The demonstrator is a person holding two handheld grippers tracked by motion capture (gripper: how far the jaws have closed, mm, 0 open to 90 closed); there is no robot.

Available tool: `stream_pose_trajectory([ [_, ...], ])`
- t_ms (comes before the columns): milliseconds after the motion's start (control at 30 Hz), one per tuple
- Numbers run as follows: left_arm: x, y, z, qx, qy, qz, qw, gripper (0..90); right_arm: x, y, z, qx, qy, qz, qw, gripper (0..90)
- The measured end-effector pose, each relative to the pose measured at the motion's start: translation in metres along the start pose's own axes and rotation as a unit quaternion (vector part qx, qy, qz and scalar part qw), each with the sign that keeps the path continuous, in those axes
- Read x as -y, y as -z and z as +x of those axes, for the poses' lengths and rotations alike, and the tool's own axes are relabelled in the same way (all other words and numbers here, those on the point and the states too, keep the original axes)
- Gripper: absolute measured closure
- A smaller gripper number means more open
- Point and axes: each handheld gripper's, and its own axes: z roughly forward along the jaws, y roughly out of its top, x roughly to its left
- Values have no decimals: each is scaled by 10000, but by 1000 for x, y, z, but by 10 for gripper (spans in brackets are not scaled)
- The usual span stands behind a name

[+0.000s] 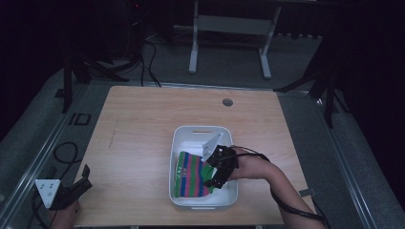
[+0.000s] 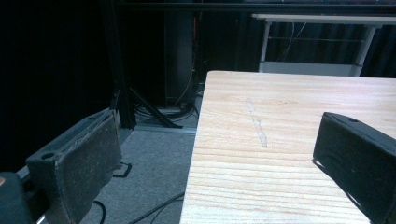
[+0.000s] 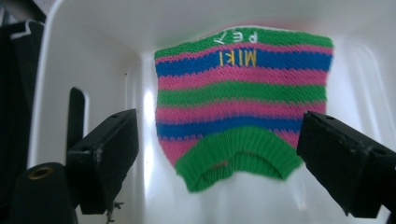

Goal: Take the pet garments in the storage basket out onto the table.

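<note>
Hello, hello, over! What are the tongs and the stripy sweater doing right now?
Right tongs open, inside the white bin, above the stripy sweater. Sweater lying flat in the bin, not gripped. Left tongs open, idle at the table corner. Nothing in the way.

knit sleeve [image 3: 243, 105] — pink, green, blue stripes, yellow letters | tub [image 1: 184, 135] — white | table [image 1: 138, 133] — light woodgrain
</note>
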Motion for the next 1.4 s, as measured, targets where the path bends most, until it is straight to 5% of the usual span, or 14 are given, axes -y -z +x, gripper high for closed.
stream_pose_trajectory([
  [400, 0, 0, 0, 29, 24, -12, 10000, 13, -26, -54, -8, -186, 131, 343, 9992, 128],
  [800, 0, 0, 1, 60, 26, -10, 10000, 13, -29, -93, -13, -207, 69, 638, 9977, 106],
  [933, 0, 0, 1, 55, 22, -8, 10000, 13, -29, -97, -11, -108, 97, 673, 9976, 109],
  [1033, 0, 0, 0, 46, 10, -14, 10000, 13, -27, -99, -6, 171, 280, 740, 9967, 146],
  [1100, 0, 0, 0, 43, 3, -6, 10000, 13, -28, -98, -6, 265, 277, 768, 9963, 227],
  [1200, 0, 0, 0, 40, 12, -2, 10000, 13, -31, -92, -6, 469, 229, 753, 9958, 557],
  [1400, 0, 0, 1, 42, 33, 7, 10000, 13, -33, -82, -5, 491, 234, 777, 9955, 661],
])
